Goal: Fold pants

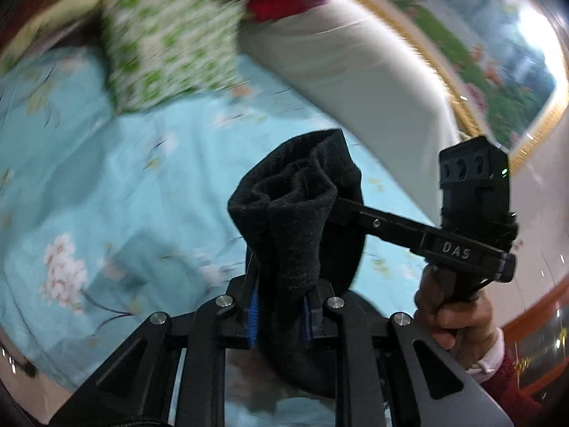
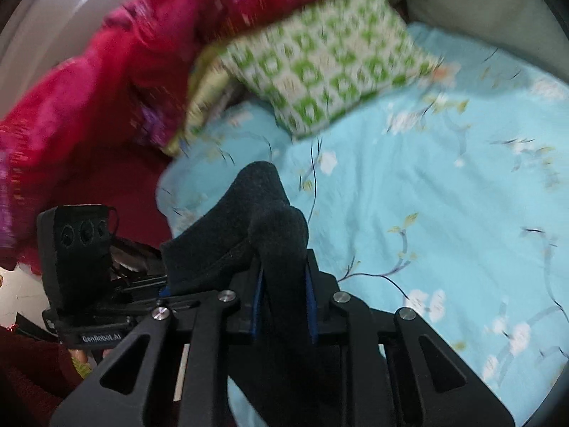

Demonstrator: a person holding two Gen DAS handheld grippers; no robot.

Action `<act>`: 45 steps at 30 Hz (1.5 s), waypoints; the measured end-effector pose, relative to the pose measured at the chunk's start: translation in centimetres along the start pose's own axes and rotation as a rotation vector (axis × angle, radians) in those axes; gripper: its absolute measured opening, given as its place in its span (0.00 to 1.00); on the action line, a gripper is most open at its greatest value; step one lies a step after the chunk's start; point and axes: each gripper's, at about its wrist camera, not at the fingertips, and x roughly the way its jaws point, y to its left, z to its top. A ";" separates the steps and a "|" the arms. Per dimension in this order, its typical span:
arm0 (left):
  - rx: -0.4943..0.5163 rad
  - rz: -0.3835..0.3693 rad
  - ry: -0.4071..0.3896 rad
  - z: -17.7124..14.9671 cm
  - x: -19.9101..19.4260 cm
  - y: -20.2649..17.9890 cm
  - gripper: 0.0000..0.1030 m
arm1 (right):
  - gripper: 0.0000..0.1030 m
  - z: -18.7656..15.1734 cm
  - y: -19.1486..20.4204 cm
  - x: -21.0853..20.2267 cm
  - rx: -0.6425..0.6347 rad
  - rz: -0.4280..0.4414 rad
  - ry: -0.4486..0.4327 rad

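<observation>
The dark fleece pants (image 1: 295, 213) are bunched and held up above the bed by both grippers. My left gripper (image 1: 281, 306) is shut on a thick fold of them, the cloth rising between its blue pads. My right gripper (image 2: 284, 306) is shut on another fold of the pants (image 2: 270, 235), which drape leftwards to the left gripper. In the left wrist view the right gripper (image 1: 341, 210) reaches in from the right, its fingers buried in the cloth.
A light blue floral bedsheet (image 2: 426, 213) spreads below. A green-and-white patterned pillow (image 2: 327, 60) and a red blanket (image 2: 106, 71) lie at the far side. A grey headboard cushion (image 1: 355, 71) and a framed picture (image 1: 498, 71) stand to the right.
</observation>
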 end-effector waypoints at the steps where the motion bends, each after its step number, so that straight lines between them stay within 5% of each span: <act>1: 0.024 -0.021 -0.004 0.0 -0.3 -1.3 0.17 | 0.21 -0.4 0.0 -1.7 0.005 -0.001 -0.030; 12: 0.331 -0.198 0.029 -3.5 0.1 -15.1 0.17 | 0.20 -8.9 -2.0 -15.5 0.084 -0.052 -0.273; 20: 0.488 -0.261 0.143 -9.5 3.9 -21.7 0.17 | 0.20 -16.6 -5.5 -19.7 0.215 -0.108 -0.378; 36: 0.643 -0.286 0.343 -18.9 11.7 -25.1 0.17 | 0.21 -27.9 -11.3 -20.1 0.456 -0.162 -0.457; 45: 0.721 -0.311 0.407 -21.3 14.1 -25.5 0.25 | 0.26 -30.8 -11.6 -21.3 0.519 -0.350 -0.405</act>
